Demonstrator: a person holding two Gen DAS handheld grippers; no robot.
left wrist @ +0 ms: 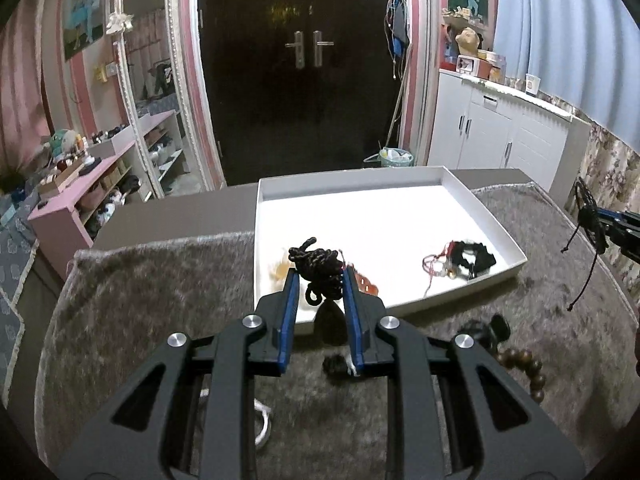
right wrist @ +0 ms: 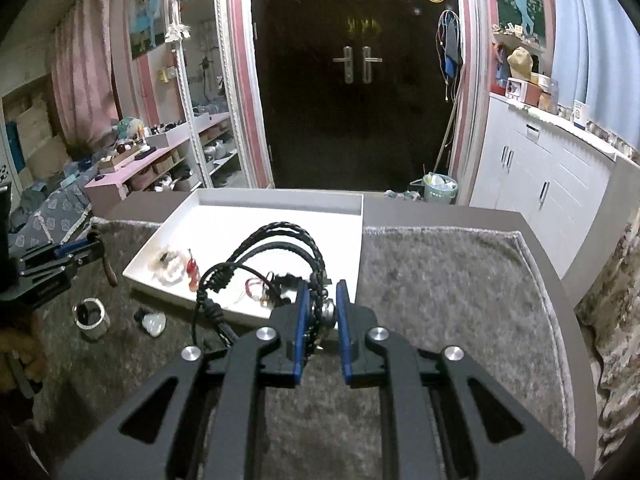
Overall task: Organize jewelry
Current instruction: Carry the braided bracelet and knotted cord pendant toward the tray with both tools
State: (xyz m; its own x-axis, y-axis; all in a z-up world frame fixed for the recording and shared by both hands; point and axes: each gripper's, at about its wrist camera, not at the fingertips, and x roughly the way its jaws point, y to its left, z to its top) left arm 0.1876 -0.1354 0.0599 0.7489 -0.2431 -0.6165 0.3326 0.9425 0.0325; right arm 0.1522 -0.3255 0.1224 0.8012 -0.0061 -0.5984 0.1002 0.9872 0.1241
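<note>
Both grippers are hanging just short of the white tray (left wrist: 460,184) – the left gripper (left wrist: 320,280) clamping a black cord bundle (left wrist: 318,266), the right gripper (right wrist: 322,300) clamping a braided bracelet (right wrist: 280,236) – with the tray lying straight ahead, equally near

I see the tray (right wrist: 280,216) lying on the rug (right wrist: 440,280) that covers the table, with the double door (right wrist: 356,80) behind it. In the tray, a cord bundle (left wrist: 470,258) lies near its right wall and a bead piece (right wrist: 170,270) near its left. My left gripper (left wrist: 320,284) hangs over the tray's near edge with a knotted cord (left wrist: 318,264) between its fingers. My right gripper (right wrist: 322,300) holds a braided bracelet (right wrist: 280,240) above the tray's near right corner. A small cup (right wrist: 91,316) and a pendant (right wrist: 154,322) sit on the rug left of the tray; wooden beads (left wrist: 524,364) lie before it.
</note>
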